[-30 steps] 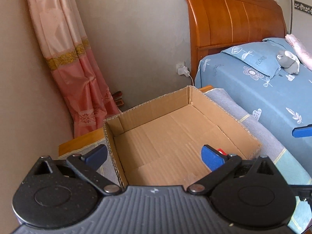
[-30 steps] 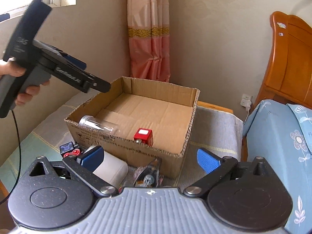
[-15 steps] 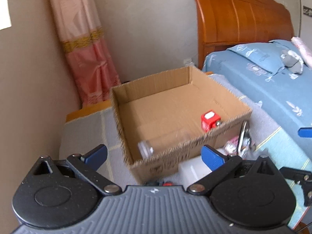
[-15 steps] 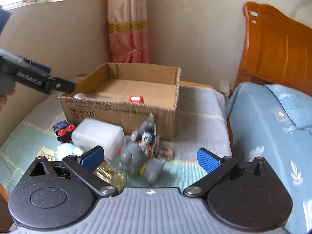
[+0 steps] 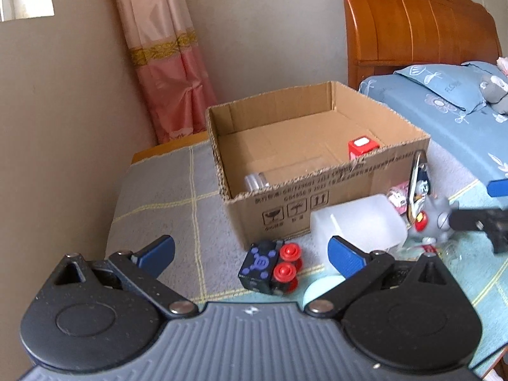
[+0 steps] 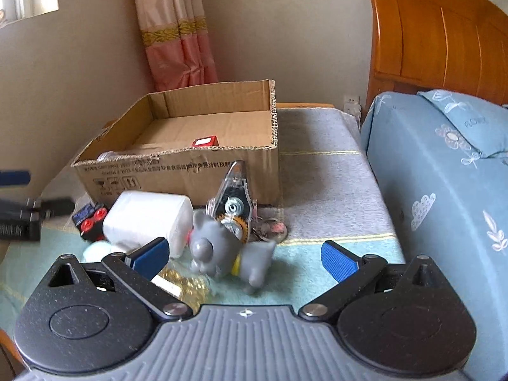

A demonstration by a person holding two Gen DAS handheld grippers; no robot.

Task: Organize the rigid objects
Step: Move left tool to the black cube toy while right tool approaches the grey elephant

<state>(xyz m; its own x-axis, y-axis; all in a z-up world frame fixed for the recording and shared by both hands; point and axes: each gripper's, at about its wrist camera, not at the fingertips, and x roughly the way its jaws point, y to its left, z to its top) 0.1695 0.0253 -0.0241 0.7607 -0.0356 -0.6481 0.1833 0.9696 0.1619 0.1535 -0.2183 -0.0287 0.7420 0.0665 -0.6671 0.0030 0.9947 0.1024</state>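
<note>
An open cardboard box (image 5: 343,187) (image 6: 177,171) stands on the blanket and holds a red cube (image 5: 362,146) (image 6: 205,142) and a clear jar (image 5: 255,182). In front of the box lie a black toy with red wheels (image 5: 270,265) (image 6: 90,217), a white plastic container (image 5: 358,223) (image 6: 149,217), a grey toy animal (image 6: 228,250) (image 5: 435,219) and a clear gear toy (image 6: 235,203). My left gripper (image 5: 250,252) is open above the black toy. My right gripper (image 6: 244,254) is open just above the grey toy animal.
A pale round lid (image 5: 320,287) and a gold item (image 6: 187,282) lie near the grippers. A blue-sheeted bed (image 6: 444,171) with a wooden headboard (image 6: 438,41) rises on the right. A pink curtain (image 5: 168,54) and the wall stand behind the box.
Both grippers have pulled back from over the box and come down toward the loose items in front of it. Both stay open and empty.
</note>
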